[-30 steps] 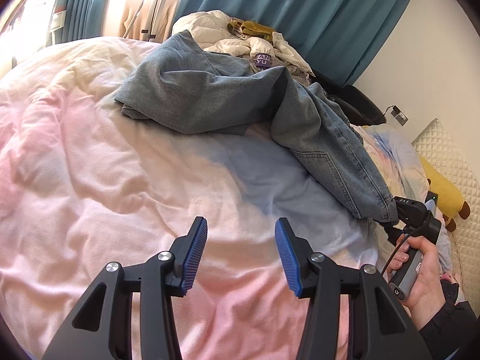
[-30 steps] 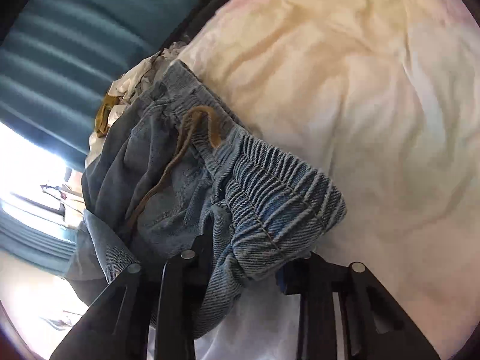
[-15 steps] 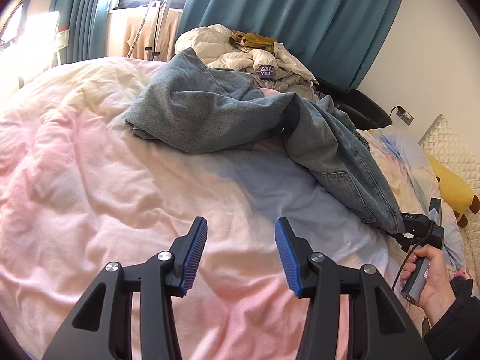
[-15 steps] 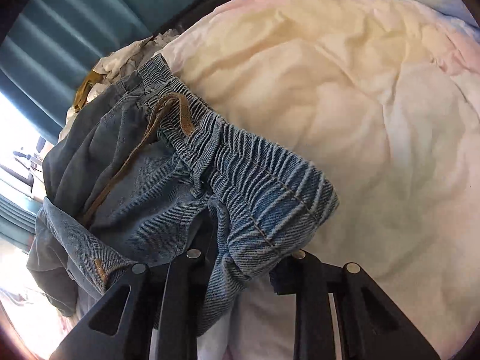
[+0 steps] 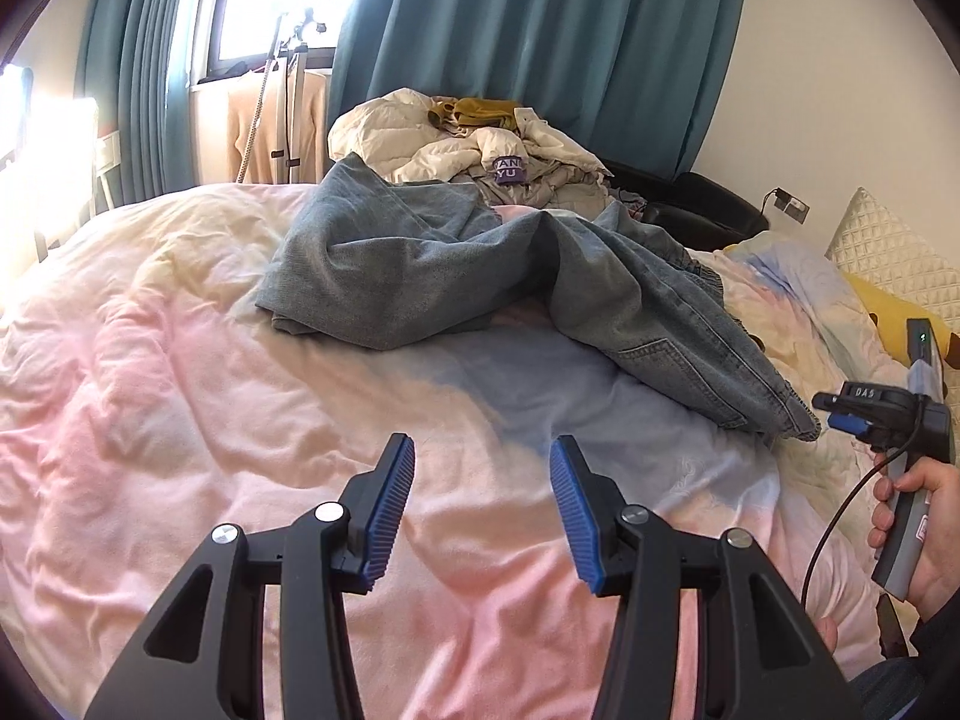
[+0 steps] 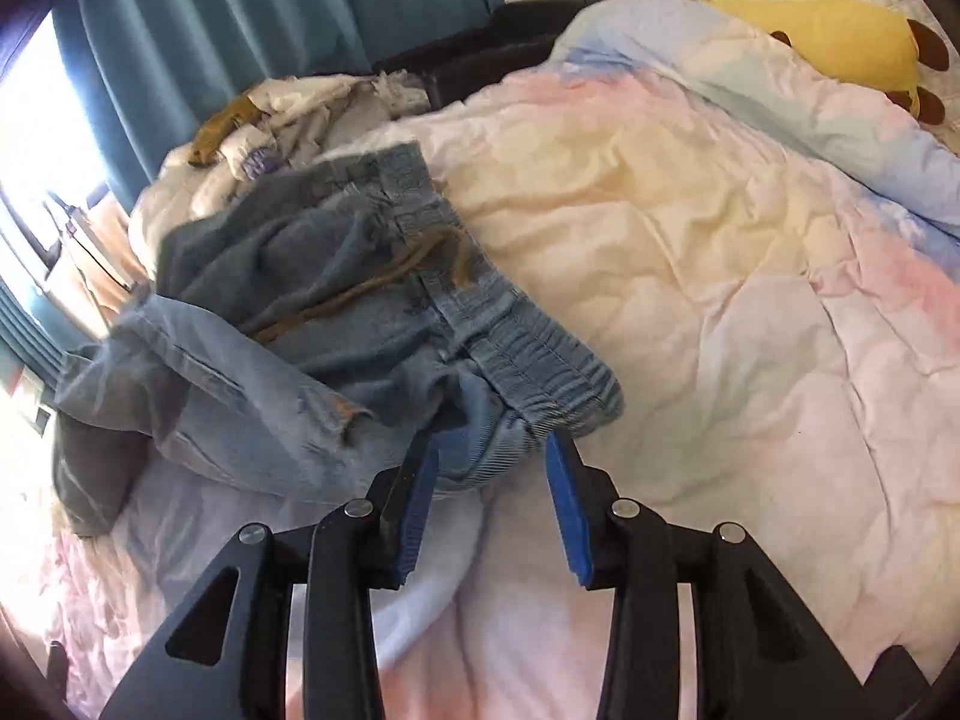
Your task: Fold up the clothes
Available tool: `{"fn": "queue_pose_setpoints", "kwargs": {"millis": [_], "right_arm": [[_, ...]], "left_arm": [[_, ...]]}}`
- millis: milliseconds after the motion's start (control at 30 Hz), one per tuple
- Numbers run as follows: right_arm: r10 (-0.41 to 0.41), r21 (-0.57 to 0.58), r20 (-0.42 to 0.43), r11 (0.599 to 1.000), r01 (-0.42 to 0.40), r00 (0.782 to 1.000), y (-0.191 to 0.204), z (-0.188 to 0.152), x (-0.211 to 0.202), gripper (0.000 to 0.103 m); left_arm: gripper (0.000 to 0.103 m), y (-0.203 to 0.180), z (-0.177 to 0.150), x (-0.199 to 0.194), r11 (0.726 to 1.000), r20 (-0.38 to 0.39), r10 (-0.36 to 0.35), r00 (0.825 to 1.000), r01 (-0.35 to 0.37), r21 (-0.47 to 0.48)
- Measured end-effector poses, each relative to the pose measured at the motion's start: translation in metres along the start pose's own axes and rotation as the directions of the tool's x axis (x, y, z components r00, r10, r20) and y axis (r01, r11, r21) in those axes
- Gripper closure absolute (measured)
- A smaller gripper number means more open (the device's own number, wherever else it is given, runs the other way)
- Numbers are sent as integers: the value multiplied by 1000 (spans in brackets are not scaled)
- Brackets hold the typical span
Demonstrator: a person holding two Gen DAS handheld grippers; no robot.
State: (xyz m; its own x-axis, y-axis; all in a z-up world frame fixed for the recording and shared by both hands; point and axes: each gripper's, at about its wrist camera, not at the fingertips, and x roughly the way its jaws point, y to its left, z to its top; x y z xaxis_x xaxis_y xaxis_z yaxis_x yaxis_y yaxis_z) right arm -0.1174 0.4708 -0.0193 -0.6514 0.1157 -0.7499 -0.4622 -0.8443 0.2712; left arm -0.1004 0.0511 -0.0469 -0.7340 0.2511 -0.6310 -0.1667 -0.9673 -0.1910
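Observation:
Blue jeans [image 5: 630, 300] lie crumpled on the pink and cream bed cover [image 5: 180, 420], beside a grey garment [image 5: 390, 264]. Their elastic waistband [image 6: 540, 360] with a brown drawstring [image 6: 360, 294] points toward my right gripper [image 6: 492, 450]. That gripper's jaws are opening; the waistband's edge rests at the fingertips and the blue pads do not press it. From the left wrist, the right gripper [image 5: 834, 414] shows at the jeans' near corner, held by a hand [image 5: 924, 516]. My left gripper [image 5: 482, 450] hovers open over bare cover with nothing between its fingers.
A pile of light clothes [image 5: 480, 144] sits at the bed's far side below teal curtains [image 5: 540, 30]. A black seat [image 5: 702, 210] stands beyond it. A yellow plush toy [image 6: 828, 42] lies by the quilted headboard [image 5: 888, 252].
The right gripper has let go of the jeans' waistband, spread its fingers and drawn back; the waistband dropped onto the cover. The left gripper rose a little and stayed open.

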Motion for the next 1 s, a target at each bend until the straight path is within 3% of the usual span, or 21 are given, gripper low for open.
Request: {"fn": "queue_pose_setpoints", "kwargs": {"millis": [67, 167, 333, 400, 567, 667, 733, 800, 867, 933, 1000], "right_arm": [[72, -41, 56, 997, -70, 996, 21, 4, -10, 41], [217, -126, 43, 969, -211, 975, 67, 15, -3, 34], [323, -304, -59, 896, -325, 945, 166, 44, 43, 33], [310, -330, -83, 888, -320, 947, 197, 60, 66, 33], [297, -234, -205, 910, -342, 933, 229, 96, 151, 32], [321, -156, -284, 914, -374, 904, 226, 93, 188, 33], [334, -134, -274, 915, -380, 902, 221, 87, 187, 33], [339, -151, -262, 910, -385, 904, 219, 79, 176, 35], [345, -186, -259, 898, -398, 902, 219, 69, 160, 58], [356, -204, -287, 884, -420, 889, 219, 54, 143, 71], [350, -255, -284, 870, -422, 893, 220, 38, 121, 85]], "left_arm": [[55, 2, 3, -1, 1000, -3, -4, 1000, 4, -7], [55, 5, 8, -1, 1000, 8, -1, 1000, 1, 2], [55, 15, 17, 3, 1000, 16, -1, 1000, 1, 7], [55, 22, 17, 7, 1000, 6, -11, 1000, 11, -3], [55, 42, 17, 25, 999, -30, -25, 999, 24, -38], [55, 52, 18, 40, 998, -52, -22, 998, 19, -62], [55, 59, 19, 47, 996, -64, -30, 998, 25, -83], [55, 65, 19, 52, 994, -76, -34, 997, 26, -106], [55, 70, 19, 53, 991, -87, -38, 995, 26, -132], [55, 74, 19, 51, 988, -87, -40, 995, 26, -154], [55, 75, 20, 44, 986, -70, -34, 997, 23, -162]]}}
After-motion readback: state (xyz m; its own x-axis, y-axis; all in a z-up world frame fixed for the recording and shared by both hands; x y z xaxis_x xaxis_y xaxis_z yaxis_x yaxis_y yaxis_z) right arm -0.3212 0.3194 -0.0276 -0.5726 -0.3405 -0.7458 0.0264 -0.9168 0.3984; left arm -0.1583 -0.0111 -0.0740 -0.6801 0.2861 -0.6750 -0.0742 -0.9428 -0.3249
